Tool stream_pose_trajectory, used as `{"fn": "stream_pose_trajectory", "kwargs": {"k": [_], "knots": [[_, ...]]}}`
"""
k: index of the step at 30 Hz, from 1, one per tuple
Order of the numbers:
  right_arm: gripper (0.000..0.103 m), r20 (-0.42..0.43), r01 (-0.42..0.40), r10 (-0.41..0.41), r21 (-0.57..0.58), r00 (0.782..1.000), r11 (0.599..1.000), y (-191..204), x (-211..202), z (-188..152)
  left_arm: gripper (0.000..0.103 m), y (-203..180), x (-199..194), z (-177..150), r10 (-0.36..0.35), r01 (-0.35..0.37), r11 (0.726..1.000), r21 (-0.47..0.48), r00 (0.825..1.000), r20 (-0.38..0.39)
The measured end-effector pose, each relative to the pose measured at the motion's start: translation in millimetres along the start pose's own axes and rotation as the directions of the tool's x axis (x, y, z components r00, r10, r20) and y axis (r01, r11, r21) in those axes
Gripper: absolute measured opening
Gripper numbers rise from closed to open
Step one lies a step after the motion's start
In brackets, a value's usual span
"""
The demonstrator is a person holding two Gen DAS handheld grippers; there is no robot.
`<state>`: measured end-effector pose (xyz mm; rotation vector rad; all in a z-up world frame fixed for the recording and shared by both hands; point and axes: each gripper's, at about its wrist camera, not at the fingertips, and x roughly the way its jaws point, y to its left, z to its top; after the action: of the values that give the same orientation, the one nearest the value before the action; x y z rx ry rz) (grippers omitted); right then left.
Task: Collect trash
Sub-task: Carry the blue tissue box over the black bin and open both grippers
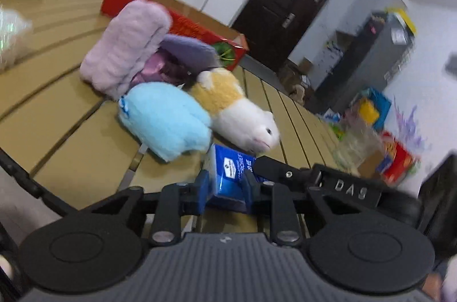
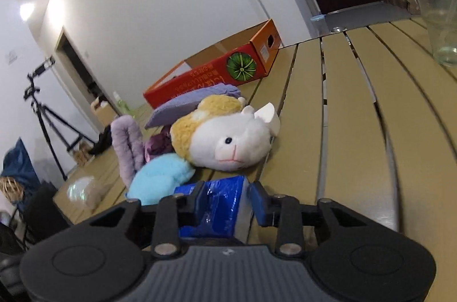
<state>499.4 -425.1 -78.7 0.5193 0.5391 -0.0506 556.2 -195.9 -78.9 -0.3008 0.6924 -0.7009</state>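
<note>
Pack: blue pack (image 1: pixel 232 176), between both my grippers, upright on the bench (image 2: pixel 357 130).
Left fingers (image 1: pixel 227 187): pinching its sides.
Right fingers (image 2: pixel 227 202): straddling it, gap on the right side.
Nearer: left.

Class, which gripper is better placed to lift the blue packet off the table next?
Left, probably: the left gripper has both fingers pressed against the blue packet. The right gripper straddles a blue packet too, but whether it grips is unclear.

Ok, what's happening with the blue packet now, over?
Left tool shut on blue tissue packet. Right tool open around the same packet, touch unclear. Plush toys crowd just ahead on the slatted table.
</note>
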Motion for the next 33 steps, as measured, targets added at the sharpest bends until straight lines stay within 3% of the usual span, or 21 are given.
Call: {"fn": "stream_pose_trajectory", "kwargs": {"k": [2,6,8,10,14,20,24,28,33], "knots": [[0.033,-0.005,0.0,0.0,-0.003,1.0,1.0,-1.4,-3.1,-0.4,0.04,-1.2,1.4,-2.8,0.023,-0.024,0.999,0.031,0.999,0.027],[0.034,-0.005,-0.005,0.005,0.013,1.0,1.0,-4.5,-0.9,-0.7,0.041,14.3,8.9,2.3,-0.019,0.022,0.995,-0.098,0.999,0.033],[0.033,-0.017,-0.032,0.032,0.026,0.999,0.999,-5.4,1.9,-1.2,0.029,16.7,14.0,5.7,-0.052,0.055,0.991,-0.123,0.998,0.028],[0.029,-0.007,-0.025,0.025,0.019,1.0,1.0,-3.9,1.5,-2.2,0.025,13.7,14.0,3.3,-0.033,0.036,0.994,-0.103,0.999,0.031],[0.023,0.019,-0.063,0.064,-0.02,0.998,0.998,9.8,-6.0,-1.3,0.022,14.3,-10.9,3.2,-0.016,0.023,0.996,-0.091,0.997,0.075],[0.022,0.015,-0.198,0.202,-0.149,0.979,0.969,74.7,0.4,-13.5,0.021,44.2,-86.9,4.4,0.075,-0.059,0.994,-0.094,0.98,0.186],[0.022,-0.081,-0.303,0.292,-0.181,0.953,0.936,127.9,22.4,-33.0,0.021,86.6,-143.6,-6.2,0.16,-0.134,0.983,-0.129,0.963,0.219],[0.022,-0.185,-0.367,0.328,-0.253,0.926,0.895,186.3,50.5,-69.8,0.021,134.1,-188.8,-24.8,0.258,-0.216,0.957,-0.191,0.939,0.226],[0.022,-0.353,-0.382,0.275,-0.281,0.894,0.88,227.1,102.9,-120.3,0.021,204.5,-199.3,-51.9,0.329,-0.276,0.903,-0.33,0.937,0.116]]}}
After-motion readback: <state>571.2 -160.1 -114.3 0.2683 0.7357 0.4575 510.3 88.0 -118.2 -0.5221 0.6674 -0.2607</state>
